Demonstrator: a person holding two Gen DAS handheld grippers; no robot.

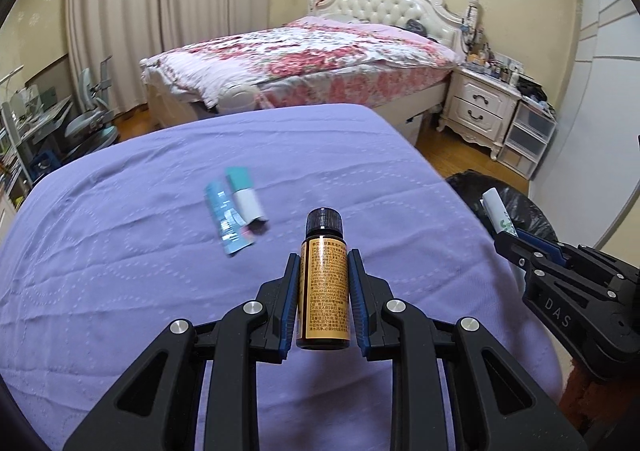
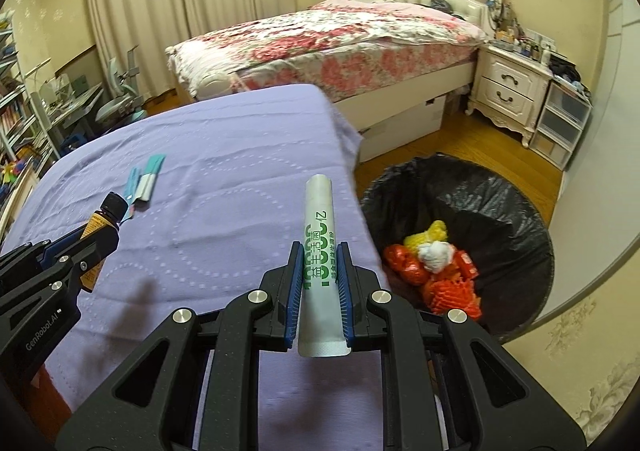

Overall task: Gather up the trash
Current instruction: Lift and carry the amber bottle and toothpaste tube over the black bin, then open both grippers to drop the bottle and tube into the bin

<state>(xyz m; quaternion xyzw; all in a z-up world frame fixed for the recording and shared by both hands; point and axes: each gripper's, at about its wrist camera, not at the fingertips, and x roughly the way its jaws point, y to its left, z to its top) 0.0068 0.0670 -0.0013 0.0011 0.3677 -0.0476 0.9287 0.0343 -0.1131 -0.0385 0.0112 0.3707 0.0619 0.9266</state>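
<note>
A lilac quilted bedspread (image 1: 160,251) covers the near surface and serves as the landmark here. Beyond its far edge stands a bed with a floral cover (image 1: 304,55) and a white tufted headboard (image 1: 384,7), with a white nightstand (image 1: 480,107) to that bed's right. Just off the bedspread's right edge, on the wooden floor, sits a trash bin lined with a black bag (image 2: 520,203); inside it lie red, orange and yellow wrappers and a white crumpled wad (image 2: 436,263).

The left gripper (image 1: 323,283) is above the near part of the bedspread, its blue-padded jaws clamped on the sides of an amber glass bottle (image 1: 323,291) with a black ribbed cap; the bottle stands upright between the fingers. Its orange label carries dense small print too fine to read.

The right gripper (image 2: 320,283) is above the bedspread's right edge, beside the bin, its jaws pinched on a white stick sachet (image 2: 320,251) printed in green with "益生活菌" and "亿". The sachet points forward past the fingertips.

On the bedspread, ahead and left of the bottle, lie two teal-and-white sachets (image 1: 236,211) touching each other.

The grippers' housings read "DAS" and "GenRobot.AI".
</note>
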